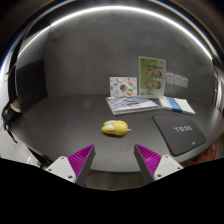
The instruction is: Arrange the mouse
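Hand-held gripper (112, 160) open, yellow mouse (115, 128) ahead

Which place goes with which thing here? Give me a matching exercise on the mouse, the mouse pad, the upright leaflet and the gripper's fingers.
Things:
1. yellow mouse
2. black mouse pad
3. upright leaflet
4. gripper

Places or states:
A. standing at the far side of the table, behind flat papers
B. open, nothing between the fingers
C. on the dark table just ahead of the fingers
D. lying flat to the right of the mouse, apart from it

Pairs: 1-C, 2-D, 3-A, 4-B
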`<state>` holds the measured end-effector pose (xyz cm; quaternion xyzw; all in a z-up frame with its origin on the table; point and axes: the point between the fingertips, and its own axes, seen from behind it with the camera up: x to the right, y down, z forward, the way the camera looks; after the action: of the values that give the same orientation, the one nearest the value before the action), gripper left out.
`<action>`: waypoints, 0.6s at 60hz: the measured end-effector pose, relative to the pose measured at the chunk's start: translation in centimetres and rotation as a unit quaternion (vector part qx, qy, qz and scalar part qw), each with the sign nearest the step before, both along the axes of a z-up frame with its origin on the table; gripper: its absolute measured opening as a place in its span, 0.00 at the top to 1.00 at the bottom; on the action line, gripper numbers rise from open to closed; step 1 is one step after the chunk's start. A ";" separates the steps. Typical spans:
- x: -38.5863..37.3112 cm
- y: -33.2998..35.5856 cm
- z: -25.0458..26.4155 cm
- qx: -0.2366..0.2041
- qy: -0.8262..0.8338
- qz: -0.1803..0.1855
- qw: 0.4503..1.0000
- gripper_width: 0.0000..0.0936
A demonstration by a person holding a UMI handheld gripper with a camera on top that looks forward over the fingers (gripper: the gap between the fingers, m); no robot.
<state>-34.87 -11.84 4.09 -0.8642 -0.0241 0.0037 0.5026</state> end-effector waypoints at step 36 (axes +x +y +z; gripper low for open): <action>3.3 14.3 -5.7 -0.067 -0.005 0.114 0.991 0.13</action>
<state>-31.52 2.44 -1.58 -0.8876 -0.1247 0.0580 0.4397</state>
